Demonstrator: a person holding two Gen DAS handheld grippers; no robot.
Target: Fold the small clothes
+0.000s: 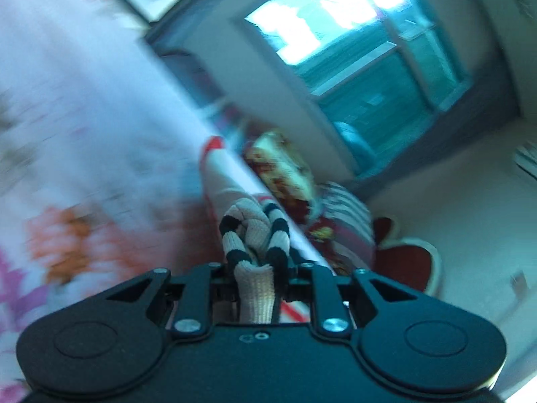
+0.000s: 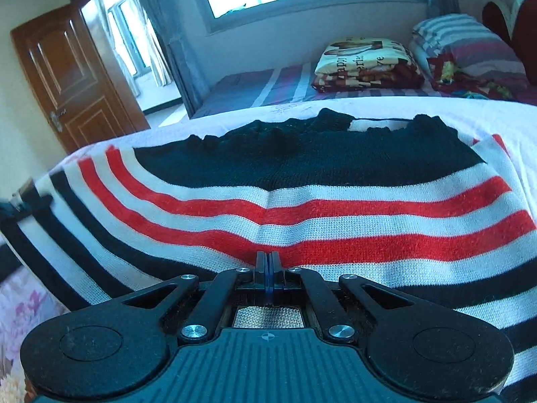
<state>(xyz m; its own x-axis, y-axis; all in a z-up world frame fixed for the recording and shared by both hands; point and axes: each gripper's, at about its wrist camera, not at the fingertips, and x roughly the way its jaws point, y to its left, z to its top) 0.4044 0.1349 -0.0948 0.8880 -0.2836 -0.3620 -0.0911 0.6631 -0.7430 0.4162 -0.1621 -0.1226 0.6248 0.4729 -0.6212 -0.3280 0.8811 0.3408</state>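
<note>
I have the sweater spread across the bed, filling the centre of the right view: a black top panel, then red, white and black stripes, knitted, lying mostly flat with one central crease. A bunched striped part of it, likely a sleeve, sits at lower centre of the blurred left view. The left gripper is clamped on that sleeve. The right gripper is pressed shut, tips on the striped fabric; whether it pinches cloth I cannot tell. I judge the sleeve fold is in hand. Next: carry the sleeve across the body, lay it flat, release.
</note>
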